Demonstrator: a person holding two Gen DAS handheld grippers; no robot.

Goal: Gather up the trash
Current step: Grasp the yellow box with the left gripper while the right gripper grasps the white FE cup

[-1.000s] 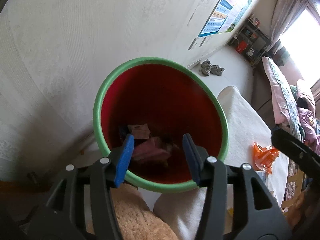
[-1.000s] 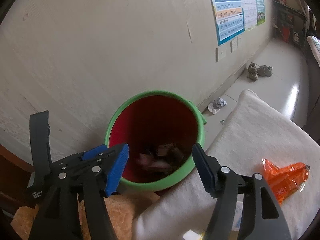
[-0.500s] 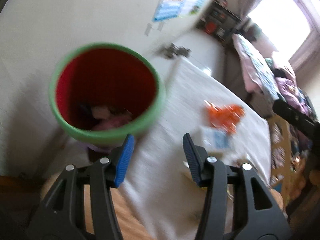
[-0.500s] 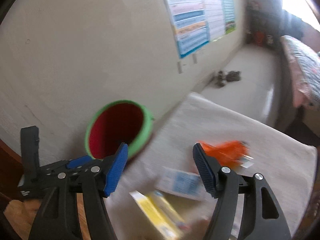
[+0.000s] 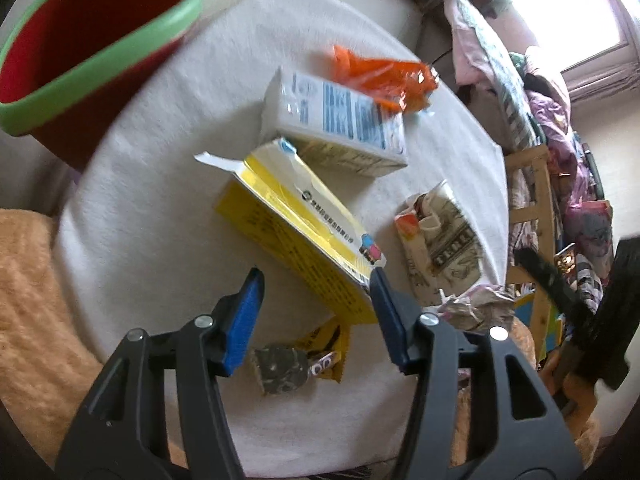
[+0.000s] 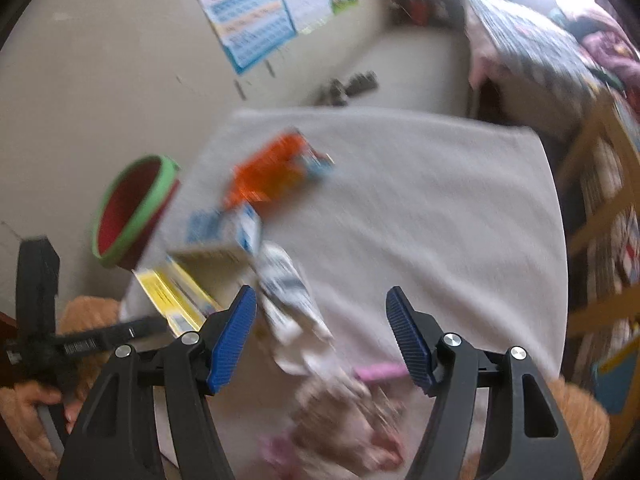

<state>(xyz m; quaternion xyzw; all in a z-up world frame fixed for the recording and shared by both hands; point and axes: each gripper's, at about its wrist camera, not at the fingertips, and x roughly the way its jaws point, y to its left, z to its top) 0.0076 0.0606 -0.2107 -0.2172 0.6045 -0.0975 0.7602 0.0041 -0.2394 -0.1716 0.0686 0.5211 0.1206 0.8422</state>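
Trash lies on a white cloth (image 5: 160, 200): a yellow box (image 5: 296, 220), a white and blue carton (image 5: 340, 116), an orange wrapper (image 5: 384, 72), a crumpled printed paper cup (image 5: 444, 236) and a small yellow wrapper (image 5: 320, 360). The red bin with a green rim (image 5: 92, 40) stands at the upper left. My left gripper (image 5: 316, 280) hovers over the yellow box's near corner, its jaws opening and pressing on nothing. My right gripper (image 6: 320, 296) is open above the blurred cup (image 6: 288, 292) and a brownish crumpled wrapper (image 6: 340, 412); the bin (image 6: 132, 212) is far left.
A tan fluffy blanket (image 5: 32, 300) lies under the cloth. A bed with bedding (image 5: 500, 60) and a wooden shelf (image 6: 600, 200) are to the right. Shoes (image 6: 348, 86) sit on the floor by the wall with posters (image 6: 248, 12).
Both grippers have swung away from the bin and tipped down over the cloth; the bin slid to the upper left and the trash came into view. Nothing was gripped.
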